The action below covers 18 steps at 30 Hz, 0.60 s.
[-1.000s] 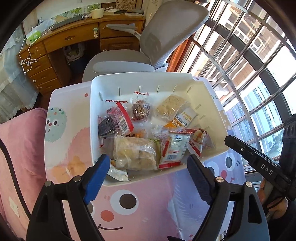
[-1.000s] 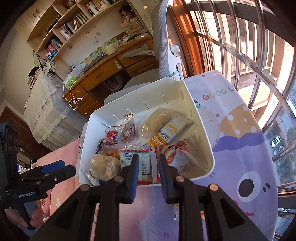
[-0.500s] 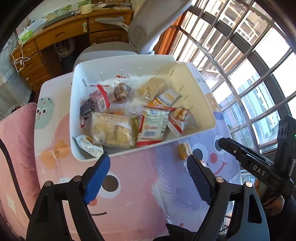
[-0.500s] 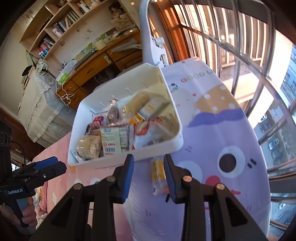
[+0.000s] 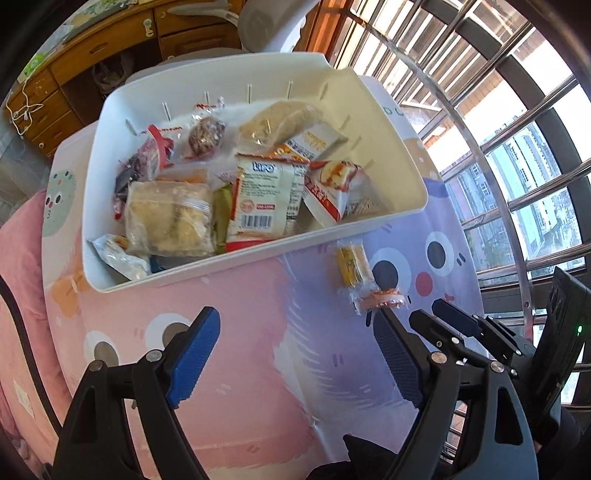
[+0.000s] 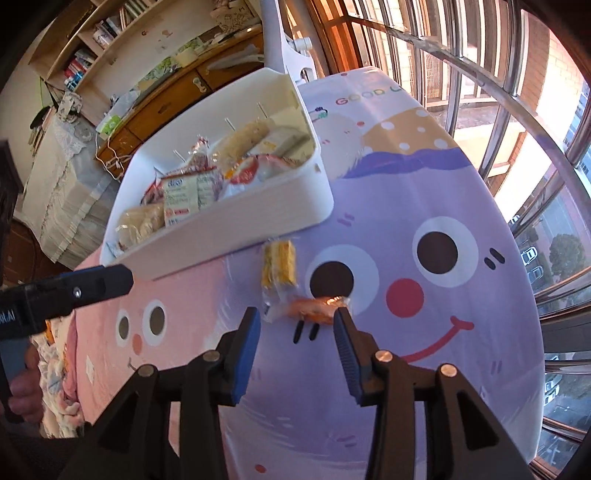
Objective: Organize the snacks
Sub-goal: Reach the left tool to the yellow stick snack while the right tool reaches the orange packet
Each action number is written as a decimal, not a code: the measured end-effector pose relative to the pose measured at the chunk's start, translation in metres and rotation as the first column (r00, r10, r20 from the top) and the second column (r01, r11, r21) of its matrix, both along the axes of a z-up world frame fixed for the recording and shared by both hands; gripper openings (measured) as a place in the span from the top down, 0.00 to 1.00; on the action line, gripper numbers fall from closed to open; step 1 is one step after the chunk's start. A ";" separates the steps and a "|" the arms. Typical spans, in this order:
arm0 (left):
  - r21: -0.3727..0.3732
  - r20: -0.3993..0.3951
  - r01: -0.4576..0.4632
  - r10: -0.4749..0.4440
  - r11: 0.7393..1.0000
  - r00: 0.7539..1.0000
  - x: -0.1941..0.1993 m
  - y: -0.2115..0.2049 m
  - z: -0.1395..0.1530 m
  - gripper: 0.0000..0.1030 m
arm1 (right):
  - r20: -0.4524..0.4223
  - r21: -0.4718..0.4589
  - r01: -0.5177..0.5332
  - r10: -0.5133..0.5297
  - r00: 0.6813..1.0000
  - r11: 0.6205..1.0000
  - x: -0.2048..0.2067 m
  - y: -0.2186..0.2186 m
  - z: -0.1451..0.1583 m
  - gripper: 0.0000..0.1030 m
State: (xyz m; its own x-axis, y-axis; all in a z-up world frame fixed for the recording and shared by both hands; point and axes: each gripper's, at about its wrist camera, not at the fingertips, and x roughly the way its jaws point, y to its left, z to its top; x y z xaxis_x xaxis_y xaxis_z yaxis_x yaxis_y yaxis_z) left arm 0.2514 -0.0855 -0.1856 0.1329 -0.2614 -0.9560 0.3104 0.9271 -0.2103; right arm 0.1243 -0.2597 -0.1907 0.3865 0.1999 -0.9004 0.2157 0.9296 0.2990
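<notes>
A white bin (image 5: 236, 267) (image 6: 236, 221) full of wrapped snacks stands on the cartoon tablecloth. In front of its near wall lies a small yellow snack packet (image 5: 351, 264) (image 6: 279, 263) in a clear wrapper with a crinkled orange end (image 6: 317, 309). My right gripper (image 6: 295, 334) hovers low over the cloth. Its jaws are opening, and the orange end lies just ahead of the fingertips, untouched. My left gripper (image 5: 295, 350) stands wide open over the pink part of the cloth, with nothing between its fingers. The right gripper's tips (image 5: 443, 317) reach in beside the packet.
A grey office chair (image 5: 273, 18) and a wooden desk (image 5: 99, 51) stand behind the table. Barred windows (image 6: 498, 92) run along the right. The table's edge (image 6: 532, 369) drops off at the right, and pink bedding (image 5: 18, 295) lies at the left.
Both grippers pulled back from over the bin and sank toward the cloth. The right jaws widened. The yellow packet on the cloth came into view in front of the right gripper.
</notes>
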 end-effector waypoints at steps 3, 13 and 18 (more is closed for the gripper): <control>0.010 -0.028 0.003 -0.003 1.000 1.000 0.001 -0.008 -0.011 0.18 | 0.000 -0.031 -0.026 0.026 1.000 0.999 -0.005 0.001 -0.006 0.59; 0.057 -0.110 -0.003 0.009 0.998 0.994 0.010 -0.035 -0.042 0.18 | 0.083 -0.227 -0.208 0.232 0.969 0.951 -0.015 0.012 -0.015 0.59; 0.072 -0.132 -0.012 0.021 0.997 0.991 0.017 -0.048 -0.060 0.18 | 0.105 -0.328 -0.322 0.373 0.922 0.888 -0.015 0.020 -0.019 0.59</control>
